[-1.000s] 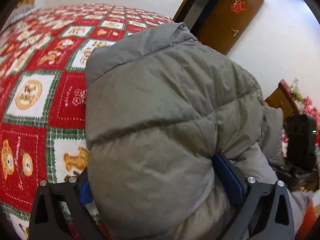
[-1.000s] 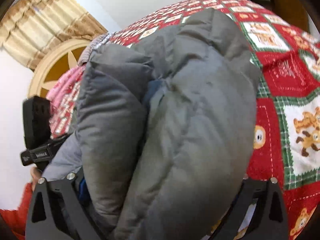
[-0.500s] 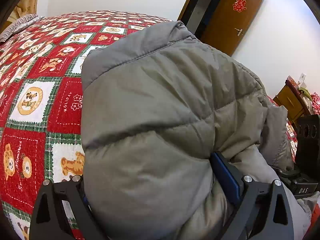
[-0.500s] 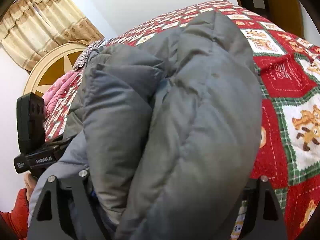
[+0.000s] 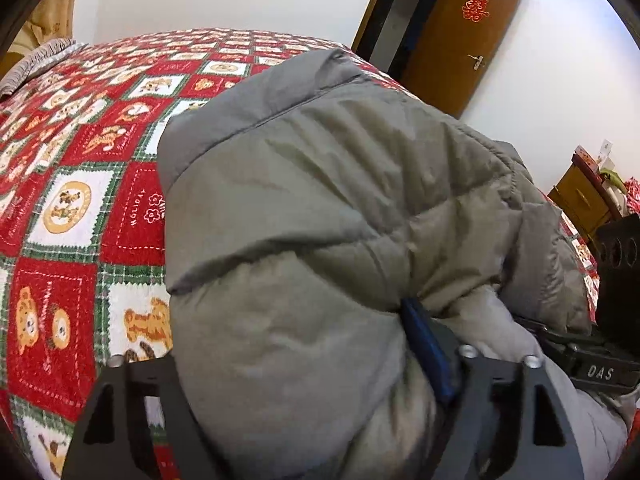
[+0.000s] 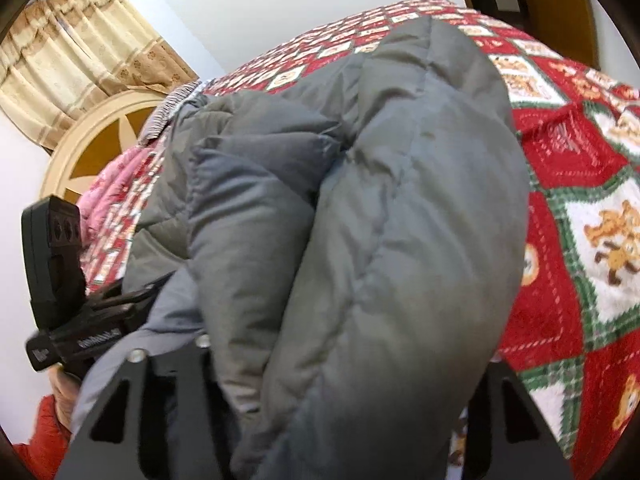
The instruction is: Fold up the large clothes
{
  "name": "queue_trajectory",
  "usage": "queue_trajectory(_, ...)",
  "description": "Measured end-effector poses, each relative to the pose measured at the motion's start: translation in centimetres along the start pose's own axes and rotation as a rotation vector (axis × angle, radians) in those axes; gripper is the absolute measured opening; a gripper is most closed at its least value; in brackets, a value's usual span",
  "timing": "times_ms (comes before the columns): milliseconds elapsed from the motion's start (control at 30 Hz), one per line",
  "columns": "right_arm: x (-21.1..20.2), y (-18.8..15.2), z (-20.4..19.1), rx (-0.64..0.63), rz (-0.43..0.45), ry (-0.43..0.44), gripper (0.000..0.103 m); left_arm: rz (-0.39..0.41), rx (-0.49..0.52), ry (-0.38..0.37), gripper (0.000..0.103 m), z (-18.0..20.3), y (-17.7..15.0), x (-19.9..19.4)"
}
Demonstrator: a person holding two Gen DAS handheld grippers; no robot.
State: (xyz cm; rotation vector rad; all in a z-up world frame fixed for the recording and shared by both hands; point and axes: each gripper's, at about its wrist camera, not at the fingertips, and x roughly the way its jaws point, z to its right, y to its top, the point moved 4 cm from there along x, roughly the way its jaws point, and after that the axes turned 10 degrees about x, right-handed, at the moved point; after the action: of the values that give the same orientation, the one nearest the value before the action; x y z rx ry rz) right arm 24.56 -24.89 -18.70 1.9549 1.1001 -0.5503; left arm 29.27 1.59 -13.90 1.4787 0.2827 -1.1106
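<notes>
One folded puffer jacket (image 5: 320, 220), collar away.

The folded jacket (image 5: 344, 240) lies on the bedspread (image 5: 72, 208).

both tools tilt downward – left tool (image 5: 308, 364) and right tool (image 6: 344, 364) jaws just closing

my left gripper (image 5: 304, 364): pads buried in the puffy jacket (image 5: 340, 220), only one blue pad (image 5: 424, 344) peeks out | my right gripper (image 6: 344, 364): pads totally swallowed by padding | jacket's lower end cut off by frame | bedspread (image 5: 72, 208) underneath hidden
</notes>
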Motion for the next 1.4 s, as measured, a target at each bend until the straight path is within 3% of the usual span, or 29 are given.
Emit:
queue_trajectory(233, -1.5, -1.3, -1.0, 0.001, 0.028, 0.000, 0.038, 0.006, -0.047, 0.004, 0.058, 0.3, -0.8, -1.7)
queue_trajectory(433, -3.7, -2.8, -0.8, 0.016, 0.059, 0.022, 0.034, 0.015, 0.006, 0.055, 0.051, 2.3, -0.8, -4.0)
queue_trajectory(733, -10.8, -3.4, -0.3, 0.057, 0.189, 0.072, 0.033, 0.127, 0.121, 0.008, 0.050, 7.9, 1.2, -8.8)
queue_trajectory(967, -16.9, -4.1, 0.7, 0.065, 0.312, 0.046, 0.033, 0.193, 0.228, -0.045, 0.050, 13.3, 3.0, -11.1)
queue_trajectory(1200, -22.2, -4.0, 3.1, 0.096, 0.431, 0.002, 0.032, 0.244, 0.346, -0.118, 0.050, 19.5, 5.5, -11.5)
queue_trajectory(1400, -24.4, -3.4, 4.9, 0.118, 0.493, -0.044, 0.032, 0.271, 0.421, -0.152, 0.050, 23.5, 7.6, -10.3)
